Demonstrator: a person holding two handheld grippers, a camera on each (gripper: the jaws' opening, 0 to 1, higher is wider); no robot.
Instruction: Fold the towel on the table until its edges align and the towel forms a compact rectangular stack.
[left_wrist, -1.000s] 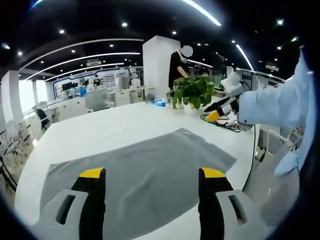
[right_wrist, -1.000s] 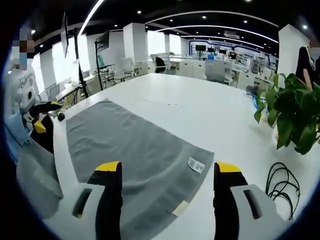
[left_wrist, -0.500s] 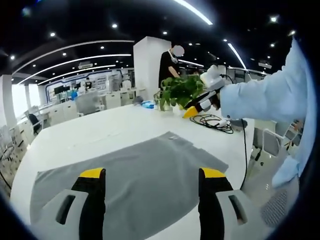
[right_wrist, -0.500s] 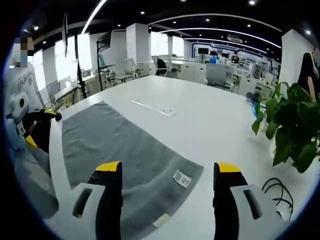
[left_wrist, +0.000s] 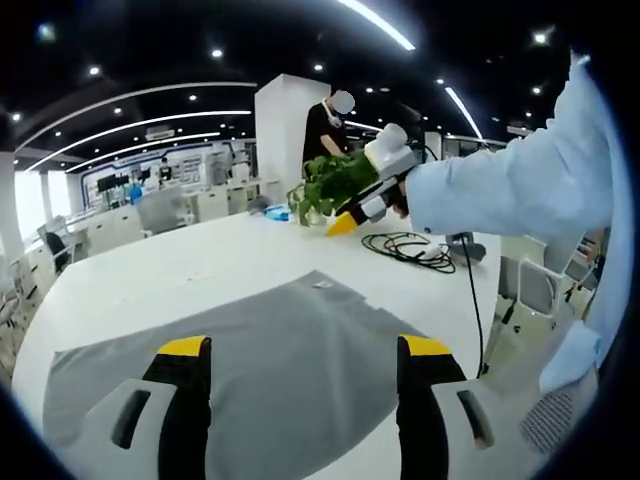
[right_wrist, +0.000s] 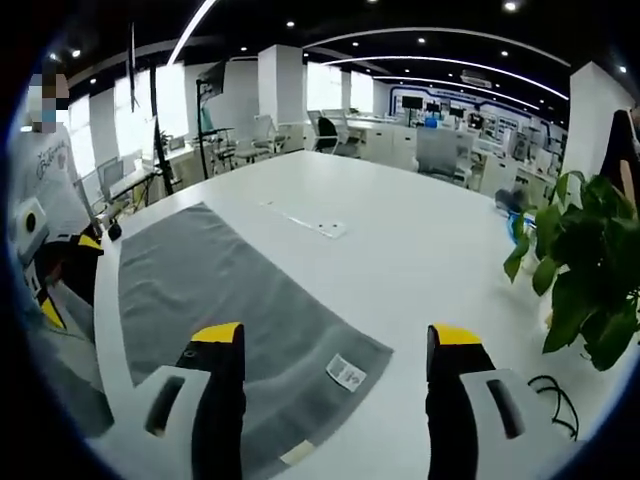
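Left gripper view has the left gripper (left_wrist: 300, 395) at 6 o'clock, its yellow-tipped jaws apart and holding nothing, poised above the near edge of the grey towel (left_wrist: 250, 350), which lies spread flat on the white table (left_wrist: 180, 265). At 1 o'clock the right gripper (left_wrist: 372, 190) hangs in the air beyond the towel's far corner, in front of a potted plant (left_wrist: 325, 183); a black cable (left_wrist: 405, 246) coils on the table at 2 o'clock.

Right gripper view shows the right gripper (right_wrist: 335, 400) likewise with jaws apart and empty, above the towel (right_wrist: 200, 300) corner that carries a white label (right_wrist: 347, 372). At 9 o'clock the left gripper (right_wrist: 50, 275) sits by the opposite end.

The towel looks soft and limp (terry cloth, by its nap), so it should drape and sag rather than hold shape, and is probably light. I would judge the best hold to be the two corners of one short edge, pinched close to the hem, so the edge lifts evenly for the fold. No fold is made yet.
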